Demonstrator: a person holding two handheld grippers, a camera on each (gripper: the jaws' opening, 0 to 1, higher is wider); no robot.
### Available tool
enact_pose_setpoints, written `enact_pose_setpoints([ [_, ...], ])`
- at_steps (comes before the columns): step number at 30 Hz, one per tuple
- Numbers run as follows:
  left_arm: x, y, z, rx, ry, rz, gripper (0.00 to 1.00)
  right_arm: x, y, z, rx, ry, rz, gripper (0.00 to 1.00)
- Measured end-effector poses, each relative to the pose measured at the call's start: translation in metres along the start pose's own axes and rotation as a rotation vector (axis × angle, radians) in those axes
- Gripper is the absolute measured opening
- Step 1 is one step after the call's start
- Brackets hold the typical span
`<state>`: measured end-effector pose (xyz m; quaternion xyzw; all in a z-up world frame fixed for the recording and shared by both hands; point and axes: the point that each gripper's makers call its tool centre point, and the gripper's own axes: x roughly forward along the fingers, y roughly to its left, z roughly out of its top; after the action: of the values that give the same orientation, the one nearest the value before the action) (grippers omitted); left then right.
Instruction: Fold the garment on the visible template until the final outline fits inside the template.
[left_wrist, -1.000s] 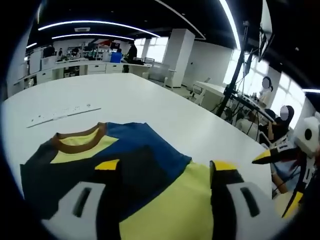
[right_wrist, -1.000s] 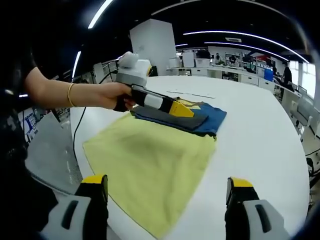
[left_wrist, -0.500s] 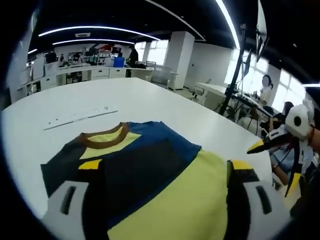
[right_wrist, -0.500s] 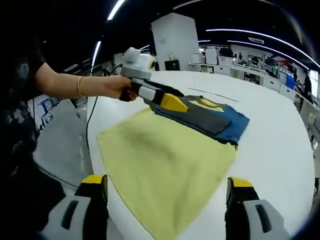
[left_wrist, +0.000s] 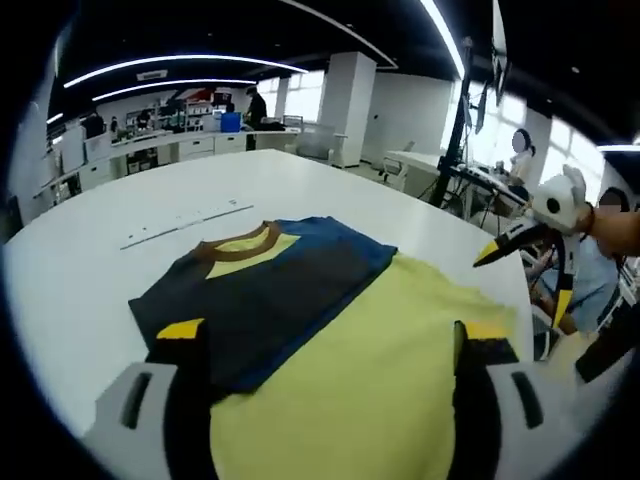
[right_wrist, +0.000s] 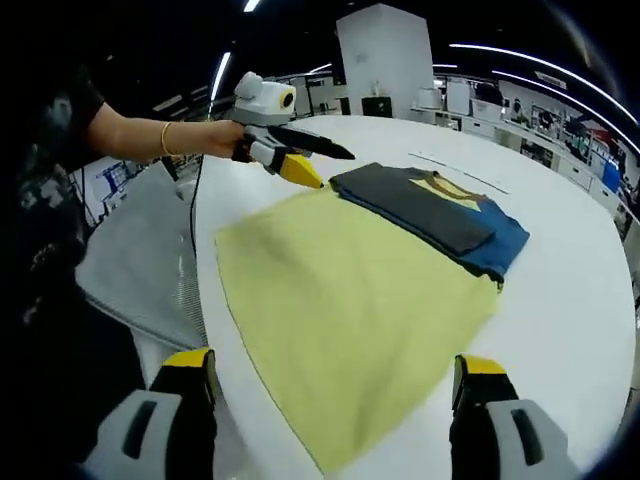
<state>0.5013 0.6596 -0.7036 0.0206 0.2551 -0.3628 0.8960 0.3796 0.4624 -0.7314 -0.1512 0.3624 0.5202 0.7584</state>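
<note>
A yellow shirt (right_wrist: 350, 300) with navy and grey shoulders and a brown collar (left_wrist: 238, 243) lies flat on a white table (right_wrist: 570, 300), its upper part already doubled over into a dark band (right_wrist: 430, 215) across the collar end, the long yellow body spreading from that band toward the table's near edge. It looks light, limp cotton that will sag, wrinkle and slide on the smooth top, so the best hold is probably a pinch of a hem corner or side edge, lifted low. No template outline can be made out around the shirt. The left gripper (right_wrist: 305, 165), jaws parted and holding nothing, hovers just off the band's end. The right gripper (right_wrist: 335, 385), jaws wide apart and empty, hangs above the shirt's hem. Beyond the collar lies a thin pale strip (left_wrist: 185, 222).
</note>
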Motion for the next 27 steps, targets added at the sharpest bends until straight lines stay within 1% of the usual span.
enact_pose_setpoints([
  [4,-0.021,-0.004,-0.018,0.003,0.026,-0.015,0.97,0.001,0.003,-0.005,-0.027,0.024,0.003,0.98],
  [7,-0.034,-0.008,-0.028,-0.006,0.03,-0.023,0.95,0.001,0.006,-0.006,-0.041,0.026,0.02,0.97],
  [11,-0.051,-0.016,-0.041,0.005,0.045,-0.038,0.91,0.002,0.01,-0.013,-0.06,0.06,0.034,0.91],
  [13,-0.058,-0.02,-0.047,-0.004,0.053,-0.044,0.9,0.004,0.011,-0.016,-0.061,0.067,0.039,0.9],
  [16,-0.067,-0.025,-0.059,-0.009,0.068,-0.054,0.88,0.005,0.013,-0.017,-0.062,0.065,0.046,0.86],
  [17,-0.07,-0.026,-0.066,-0.011,0.082,-0.053,0.88,0.006,0.014,-0.017,-0.061,0.063,0.049,0.84],
  [20,-0.078,-0.034,-0.079,-0.018,0.108,-0.061,0.85,0.007,0.016,-0.018,-0.065,0.061,0.048,0.81],
  [23,-0.084,-0.038,-0.089,-0.032,0.127,-0.065,0.79,0.008,0.019,-0.022,-0.073,0.069,0.05,0.79],
  [25,-0.088,-0.043,-0.093,-0.046,0.128,-0.066,0.73,0.008,0.02,-0.023,-0.077,0.069,0.052,0.76],
  [27,-0.09,-0.049,-0.097,-0.045,0.13,-0.072,0.71,0.008,0.021,-0.025,-0.072,0.069,0.053,0.73],
])
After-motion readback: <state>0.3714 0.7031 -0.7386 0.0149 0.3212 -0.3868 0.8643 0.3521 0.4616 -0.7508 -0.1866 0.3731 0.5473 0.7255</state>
